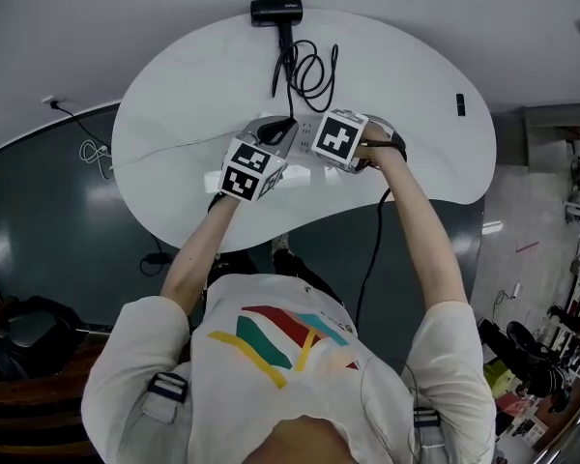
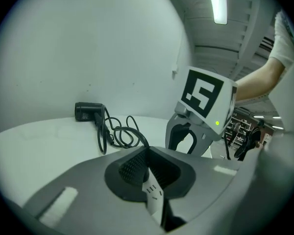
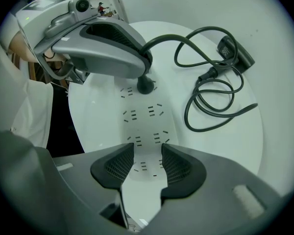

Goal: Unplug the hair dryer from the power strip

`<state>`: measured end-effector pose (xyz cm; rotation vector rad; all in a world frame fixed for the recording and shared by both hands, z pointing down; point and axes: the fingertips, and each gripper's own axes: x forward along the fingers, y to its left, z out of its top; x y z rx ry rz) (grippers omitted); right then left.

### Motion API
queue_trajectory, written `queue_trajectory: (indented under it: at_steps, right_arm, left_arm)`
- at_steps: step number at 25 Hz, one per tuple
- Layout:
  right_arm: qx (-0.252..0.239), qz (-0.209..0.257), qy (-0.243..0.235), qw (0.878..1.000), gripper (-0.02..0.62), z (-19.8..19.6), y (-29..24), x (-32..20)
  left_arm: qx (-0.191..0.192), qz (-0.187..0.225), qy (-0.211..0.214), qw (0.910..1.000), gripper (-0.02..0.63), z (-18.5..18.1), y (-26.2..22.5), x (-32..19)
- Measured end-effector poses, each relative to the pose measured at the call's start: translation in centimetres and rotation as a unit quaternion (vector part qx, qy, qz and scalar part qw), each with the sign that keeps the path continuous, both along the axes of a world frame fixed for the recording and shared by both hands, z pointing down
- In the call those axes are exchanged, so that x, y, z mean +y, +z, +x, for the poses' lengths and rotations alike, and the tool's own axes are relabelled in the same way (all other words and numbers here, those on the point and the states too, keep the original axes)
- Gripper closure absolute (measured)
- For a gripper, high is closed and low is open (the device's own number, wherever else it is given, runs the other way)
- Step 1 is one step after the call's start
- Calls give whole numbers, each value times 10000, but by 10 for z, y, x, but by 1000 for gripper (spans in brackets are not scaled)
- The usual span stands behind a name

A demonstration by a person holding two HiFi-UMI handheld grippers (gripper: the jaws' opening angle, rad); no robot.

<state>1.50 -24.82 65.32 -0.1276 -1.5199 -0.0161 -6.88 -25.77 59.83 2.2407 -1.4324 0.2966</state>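
Note:
The black hair dryer (image 1: 276,12) lies at the far edge of the white table (image 1: 174,95), its cord (image 1: 314,71) looped toward the white power strip (image 3: 144,114) in the middle. My left gripper (image 2: 146,168) is shut on the dryer's black plug (image 3: 145,85), which sits in a socket at the strip's far end; the cord (image 2: 122,133) comes out from between its pads. My right gripper (image 3: 147,163) points straight down and straddles the near part of the strip, its pads pressed against the strip's two long sides. In the head view both grippers meet at mid-table, left gripper (image 1: 288,124) and right gripper (image 1: 343,141).
A small black object (image 1: 460,104) lies near the table's right edge. A black cable (image 1: 375,249) hangs off the near edge beside my right arm. A wall socket with a white cable (image 1: 50,101) is at the left. A dark chair (image 1: 29,332) stands at lower left.

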Motion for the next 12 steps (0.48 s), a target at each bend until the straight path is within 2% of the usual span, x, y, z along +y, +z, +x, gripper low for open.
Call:
queue_trajectory:
  at_steps: [3,4,5,6,7,8,9,12]
  right_arm:
    - [21,-19,-5,10000,399,1,-2,2]
    - [6,-20,-37,10000,399,0,-3,2]
    - [-56,38,-89,9999,402,-3,-3,-1]
    - [-147,171,-153,9996,403,-7,-5,-8]
    - [-219,306,-179,9991,406,-9,-6,-17]
    - [-212,334,-130,9991,408,-8,-5,-19]
    - [-162,250,-51,9995,407,-4,-1,-12]
    - [-182,-15,38,9998,405,1,2,8]
  left_arm:
    - [311,-80,-170,9993,597,-1,-2,2]
    - [597,164,-184,9979,597,-1,-18,2]
    - [1010,691,-173,9923,595,-2,-53,-1]
    - [1328,1406,-162,9810,595,-5,-103,-10]
    - [1287,2081,-178,9694,595,-11,-152,-24]
    - [962,2513,-232,9628,592,-19,-185,-38]
    - [673,2657,-315,9612,592,-30,-201,-47]
    - [492,2565,-612,9633,591,-61,-206,-49]
